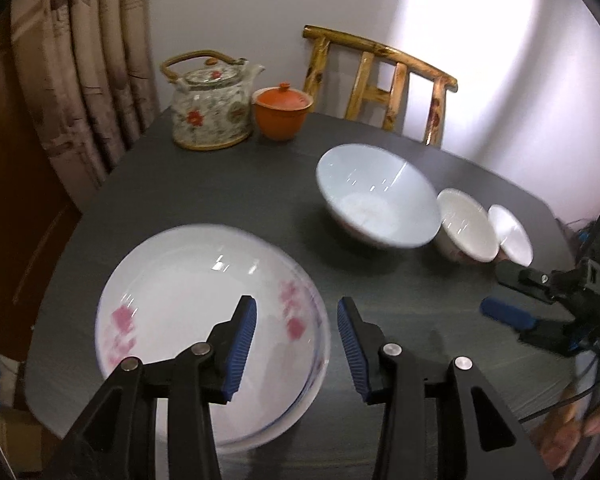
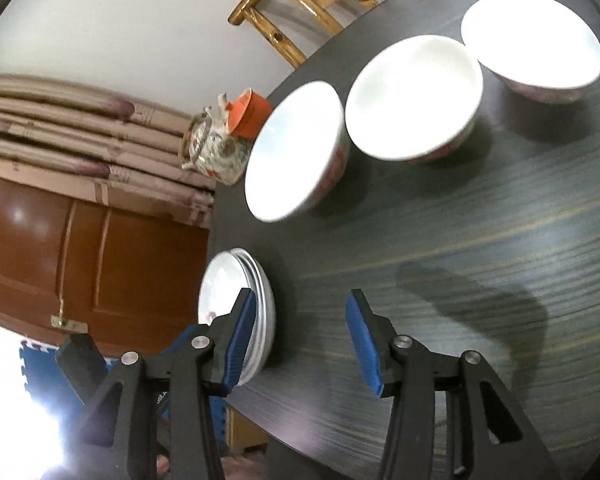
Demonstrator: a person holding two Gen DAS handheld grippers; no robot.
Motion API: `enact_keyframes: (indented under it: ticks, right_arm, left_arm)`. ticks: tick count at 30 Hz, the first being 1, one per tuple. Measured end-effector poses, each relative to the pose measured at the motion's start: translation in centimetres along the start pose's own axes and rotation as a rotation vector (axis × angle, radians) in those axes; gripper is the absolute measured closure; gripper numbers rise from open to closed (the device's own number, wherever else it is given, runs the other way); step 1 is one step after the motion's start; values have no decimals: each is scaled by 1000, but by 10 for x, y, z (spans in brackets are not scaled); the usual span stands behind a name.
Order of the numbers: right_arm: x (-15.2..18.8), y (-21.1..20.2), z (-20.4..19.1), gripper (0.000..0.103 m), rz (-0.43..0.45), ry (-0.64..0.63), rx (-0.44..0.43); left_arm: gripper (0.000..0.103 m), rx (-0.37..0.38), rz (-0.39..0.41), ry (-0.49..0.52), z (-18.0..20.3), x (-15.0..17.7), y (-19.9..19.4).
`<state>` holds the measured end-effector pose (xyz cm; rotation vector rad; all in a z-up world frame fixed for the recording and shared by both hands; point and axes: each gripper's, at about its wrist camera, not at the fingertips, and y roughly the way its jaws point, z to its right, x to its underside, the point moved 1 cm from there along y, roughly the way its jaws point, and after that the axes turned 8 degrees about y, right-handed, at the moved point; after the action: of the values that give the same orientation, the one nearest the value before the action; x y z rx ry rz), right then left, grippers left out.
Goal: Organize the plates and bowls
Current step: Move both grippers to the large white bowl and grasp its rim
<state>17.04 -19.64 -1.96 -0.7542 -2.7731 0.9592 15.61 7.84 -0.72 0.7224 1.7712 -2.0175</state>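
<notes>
A stack of white plates [image 1: 188, 300] with pink flowers lies at the near left of the dark table [image 1: 220, 184]. My left gripper [image 1: 296, 308] hangs open over the stack's right rim, nothing between its blue pads. Three white bowls stand in a row on the right: a large one [image 1: 380, 196], a middle one [image 1: 466, 224] and a small one [image 1: 510, 234]. My right gripper [image 1: 492, 288] is in front of the small bowl, apart from it. In the right wrist view that gripper [image 2: 302, 300] stands open and empty over bare table [image 2: 460, 260], with the plates [image 2: 228, 292] to its left and the bowls [image 2: 296, 148] [image 2: 414, 96] [image 2: 532, 40] beyond.
A flowered teapot [image 1: 210, 108] and an orange lidded cup [image 1: 283, 110] stand at the table's far edge. A wooden chair [image 1: 380, 80] is behind the table, a curtain [image 1: 88, 80] to the left. A hand [image 1: 580, 432] shows at the lower right.
</notes>
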Motion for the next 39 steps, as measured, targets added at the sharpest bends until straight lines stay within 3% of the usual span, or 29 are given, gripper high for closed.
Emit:
enact_keyframes:
  ticks: [2,9,14,20,25,28,29,30,33,36,39]
  right_arm:
    - [-7,1,-3,40,21,27,-14]
    - [-29,12,-3,40,45,123,-53]
    - [-46,25,3,40,76,189,3]
    - [-65,42,10,40,70,267,-2]
    - [-72,59,10,41,53,292,-2]
    - [-74,64,10,52,51,273,18]
    - [-75,66,10,55,48,271,21]
    - [-76,68,11,56,46,272,24]
    - [-79,77,14,69,31,280,28]
    - [-79,81,10,72,39,232,59]
    - [-76,82,8,77,45,181,89]
  left_arm:
    - [58,43,-2,3,2,-14,6]
    - [53,201,-79,-85,-8,-70,53]
    - [53,206,-106,-90,-10,-103,89]
    - [53,201,-163,-48,-4,-120,129]
    - [53,196,-164,10,5,-129,154]
    - [53,172,-192,32,10,-130,167]
    - [58,177,-205,30,11,-129,171]
    - [70,179,-213,27,11,-128,173]
    - [88,108,-205,48,9,-125,177]
    - [91,131,-205,21,4,-119,171]
    - [92,103,-191,59,10,-109,153]
